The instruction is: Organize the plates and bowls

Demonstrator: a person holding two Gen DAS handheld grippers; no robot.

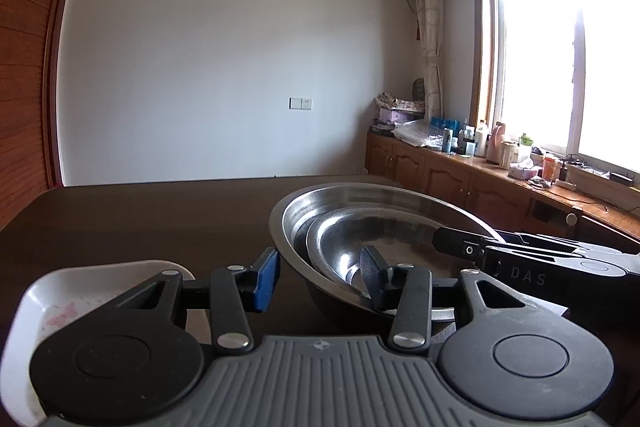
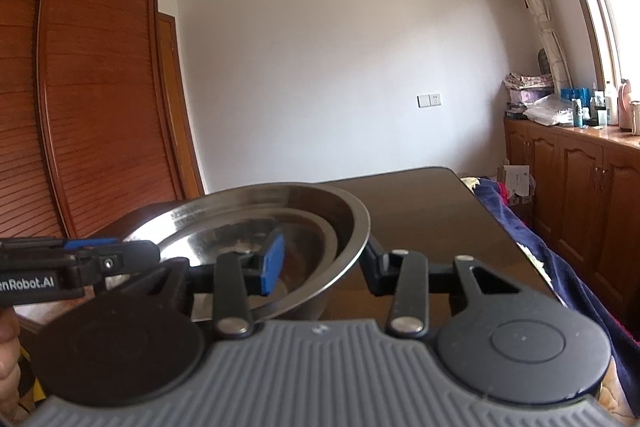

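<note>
Straddling bowl (image 1: 384,223) rim, both tongs wide, gripping nothing | left tongs (image 1: 320,277), right tongs (image 2: 326,267) | nested bowls on tabletop (image 1: 140,211) | risk: thin rim slips, bowls tip

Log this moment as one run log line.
left gripper: open, astride steel bowls rim | right gripper: open, astride rim | white tray: beside
</note>
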